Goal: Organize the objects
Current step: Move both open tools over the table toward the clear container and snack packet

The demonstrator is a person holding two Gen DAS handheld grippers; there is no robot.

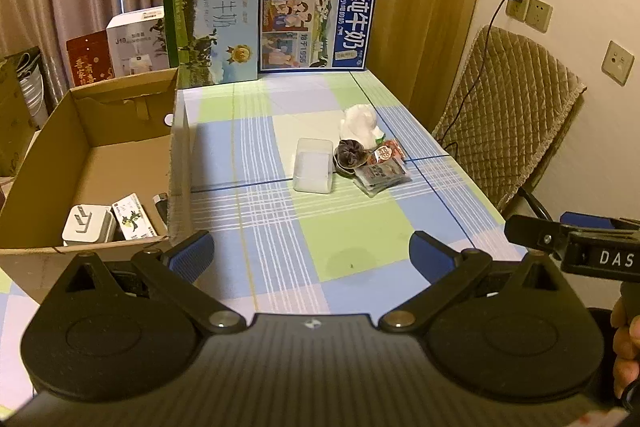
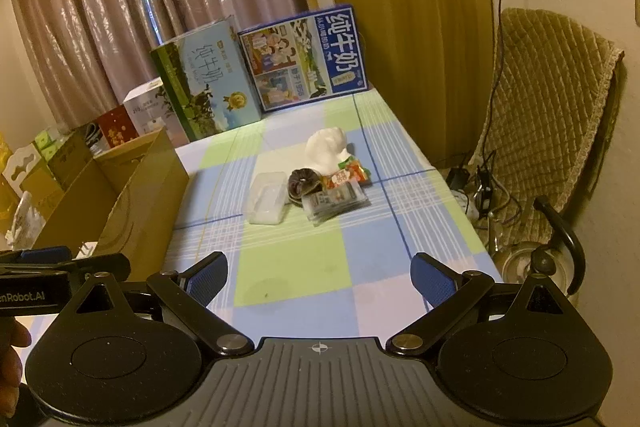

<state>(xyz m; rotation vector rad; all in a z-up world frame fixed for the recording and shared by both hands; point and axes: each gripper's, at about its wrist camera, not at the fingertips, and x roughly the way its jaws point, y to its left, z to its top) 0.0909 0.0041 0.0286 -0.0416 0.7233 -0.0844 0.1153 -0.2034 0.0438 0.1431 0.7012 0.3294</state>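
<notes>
We list first the cardboard box point(image 1: 100, 163), open-topped, standing at the left edge of the counter point(image 1: 340, 227). In its near corner we count a white plug adapter point(image 1: 86, 225), prongs up, a small white carton with a green print point(image 1: 134, 217) touching it, and a dark item point(image 1: 161, 205) against the wall, too hidden for us to name. The rest of the box floor is bare cardboard.

On the checked cloth, well apart from the box, we find one cluster:
- a clear plastic case point(image 1: 313, 165), lidded, its contents not discernible
- a dark round pouch point(image 1: 349, 153) just beside the case
- a white crumpled bag point(image 1: 360, 123) behind the pouch
- a red and orange snack packet point(image 1: 386, 151) to the pouch's right
- a flat stack of grey sachets point(image 1: 380, 177) at the near right of the cluster

Against the far curtain we note two milk cartons upright side by side, a green one point(image 1: 212, 27) and a blue one point(image 1: 316, 27).

Our left tongs point(image 1: 312, 255) are spread wide and hold nothing, hovering above the near counter. Our right tongs point(image 2: 320, 279) are likewise wide and empty, over the near counter, the cluster ahead of them
</notes>
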